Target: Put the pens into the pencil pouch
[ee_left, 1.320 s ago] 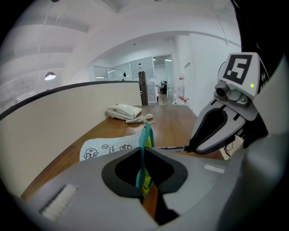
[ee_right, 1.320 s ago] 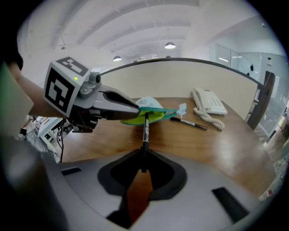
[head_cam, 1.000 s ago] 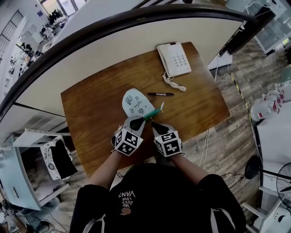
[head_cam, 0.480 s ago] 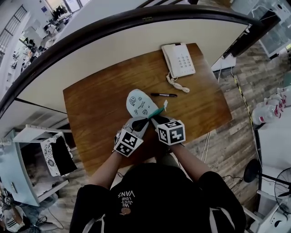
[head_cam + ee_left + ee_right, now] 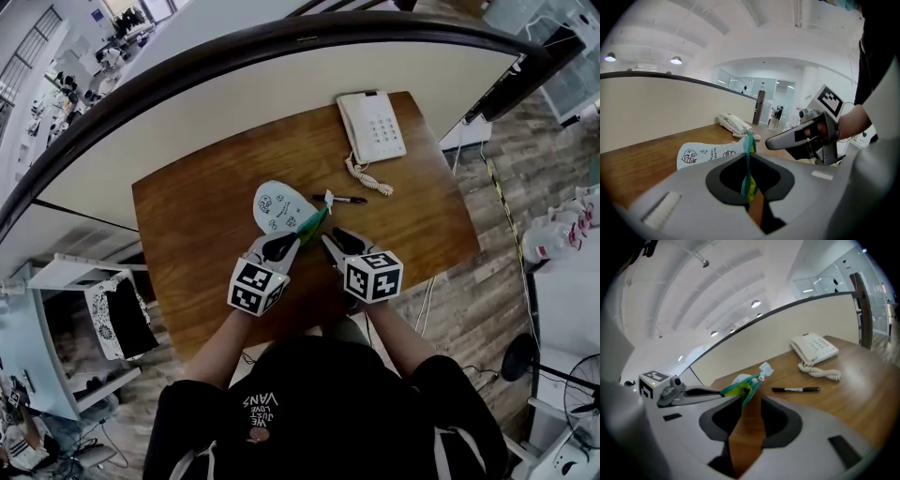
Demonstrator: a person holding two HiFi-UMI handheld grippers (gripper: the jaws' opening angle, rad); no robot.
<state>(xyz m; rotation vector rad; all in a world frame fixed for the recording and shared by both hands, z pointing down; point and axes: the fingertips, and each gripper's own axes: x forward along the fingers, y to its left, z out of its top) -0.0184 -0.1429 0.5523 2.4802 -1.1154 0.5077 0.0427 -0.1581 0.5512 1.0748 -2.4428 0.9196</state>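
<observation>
Closest to me, lower middle of the head view: my left gripper (image 5: pixel 292 240) has its jaws pinched tight on the teal zip edge of the pencil pouch (image 5: pixel 275 204). That end is lifted off the worktop (image 5: pixel 187 225), while the white doodled body trails up-frame and looks to rest on the wood. Just right of it, the right gripper (image 5: pixel 334 246) has just been opening its jaws. They stand spread with nothing but bare wood between them.

So I reckon the step in hand is fetching the pen (image 5: pixel 345 198). It lies flat a little further up and right, just beside the pouch's zip tag and near the coiled cord of the telephone (image 5: pixel 372 125).

My plan: hold the left dead steady so the pouch mouth doesn't sag. Then come down across the pen's barrel around its middle, from the near side, so I don't snag that cord.
</observation>
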